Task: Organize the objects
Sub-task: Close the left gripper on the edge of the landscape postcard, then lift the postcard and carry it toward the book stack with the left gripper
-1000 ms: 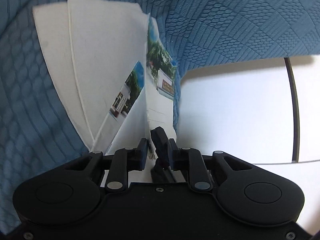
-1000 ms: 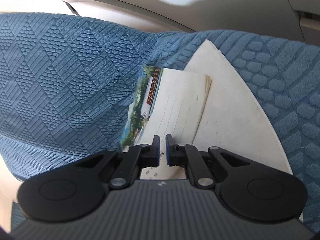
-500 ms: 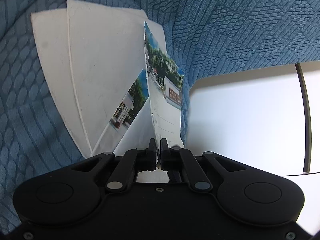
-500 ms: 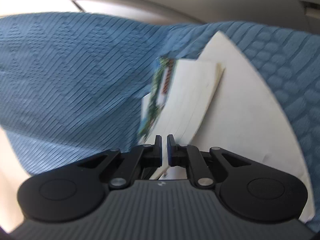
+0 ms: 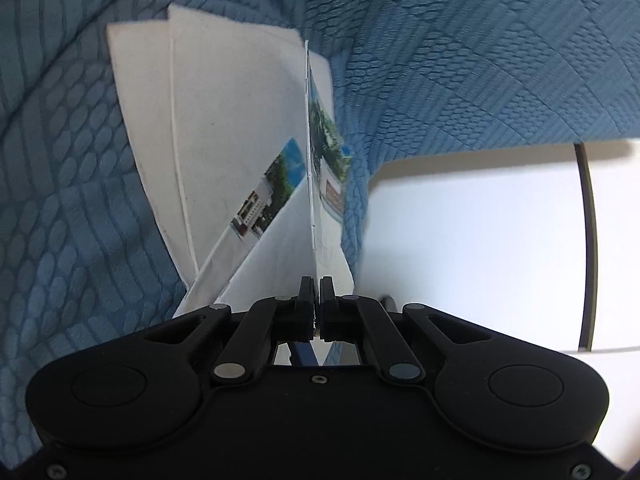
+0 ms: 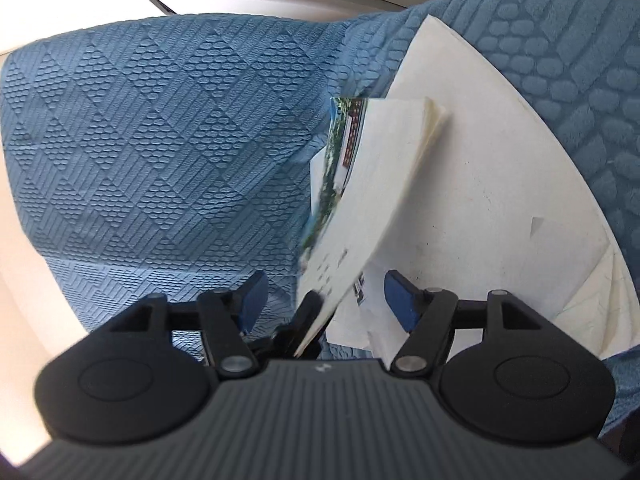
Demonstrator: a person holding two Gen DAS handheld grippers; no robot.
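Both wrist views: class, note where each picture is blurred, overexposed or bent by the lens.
Left wrist view: white surface on the right glares, featureless; blue cover curves with fisheye. Right wrist view: postcards smeared at the printed edge; pale background top-left washed out.

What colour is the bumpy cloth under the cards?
Blue cloth, with raised diamond and oval patterns; the right wrist view shows it best.

- Your left gripper [image 5: 316,300] points forward toward 12 o'clock, jaws pinched together on the edge of a thin card stack [image 5: 310,184].
- Your right gripper [image 6: 322,300] has just been opening; its blue pads [image 6: 398,300] stand apart at 9 and 3 o'clock.
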